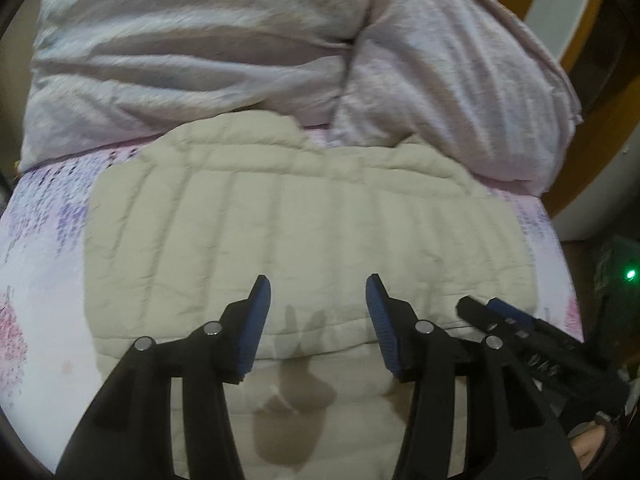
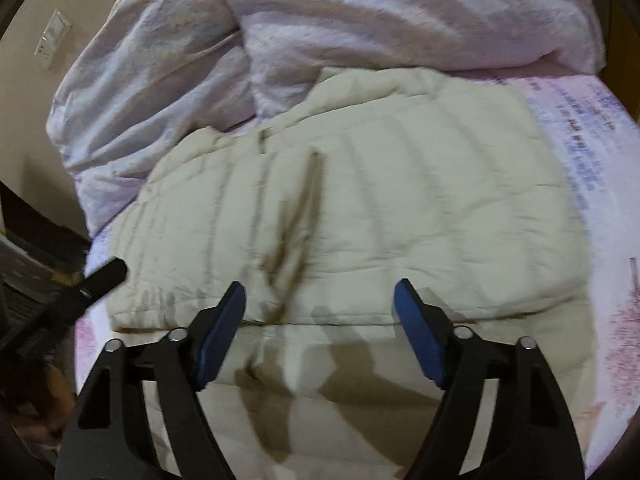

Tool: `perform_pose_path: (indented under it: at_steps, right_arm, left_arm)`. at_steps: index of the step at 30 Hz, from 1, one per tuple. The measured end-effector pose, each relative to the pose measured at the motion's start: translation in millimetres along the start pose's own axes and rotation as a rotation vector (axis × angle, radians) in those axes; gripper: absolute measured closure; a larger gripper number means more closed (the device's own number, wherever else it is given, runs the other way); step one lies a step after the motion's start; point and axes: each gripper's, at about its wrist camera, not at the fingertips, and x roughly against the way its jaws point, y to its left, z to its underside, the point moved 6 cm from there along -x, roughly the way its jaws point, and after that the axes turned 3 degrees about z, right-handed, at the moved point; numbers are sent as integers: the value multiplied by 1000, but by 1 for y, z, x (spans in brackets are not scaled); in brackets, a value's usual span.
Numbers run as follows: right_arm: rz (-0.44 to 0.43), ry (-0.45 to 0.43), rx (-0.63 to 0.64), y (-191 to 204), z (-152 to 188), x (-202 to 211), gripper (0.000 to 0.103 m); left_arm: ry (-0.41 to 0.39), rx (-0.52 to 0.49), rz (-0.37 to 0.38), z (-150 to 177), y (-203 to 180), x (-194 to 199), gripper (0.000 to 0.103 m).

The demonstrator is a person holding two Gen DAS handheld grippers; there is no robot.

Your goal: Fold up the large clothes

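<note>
A cream quilted puffer garment (image 1: 304,224) lies folded flat on the bed, with a folded layer on top and a lower layer toward me. It also shows in the right wrist view (image 2: 380,216). My left gripper (image 1: 318,292) is open and empty, hovering above the near fold edge. My right gripper (image 2: 320,300) is open and empty above the same edge. The right gripper's fingers show at the right of the left wrist view (image 1: 500,316). The left gripper's finger shows at the left of the right wrist view (image 2: 102,276).
A crumpled pale pink duvet (image 1: 224,44) is heaped behind the garment, also in the right wrist view (image 2: 320,16). The floral bedsheet (image 1: 44,248) lies beneath. A wall with a switch plate (image 2: 52,40) is at the left. A yellow door frame (image 1: 596,128) is at the right.
</note>
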Motion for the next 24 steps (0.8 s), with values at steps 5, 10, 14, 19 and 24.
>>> perform_pose_path:
  at_steps: [5,10,14,19,24]
  right_arm:
    - [-21,37,-11,15,-1,-20,35]
    - [-32,94,12,27,6,-44,77]
    - [13,21,53,28,5,-35,94]
    - [67,-12,34,13,1,-29,95]
    - [133,0,33,4,8,-33,95]
  left_arm:
    - [14,19,-55,5,25,-6,53]
    - [26,23,-98,8,43,-11,53]
    - [35,42,-144,8,63,-17,53]
    - [49,73,-196,8,89,-24,53]
    - [69,94,-228,12,107,-34,53]
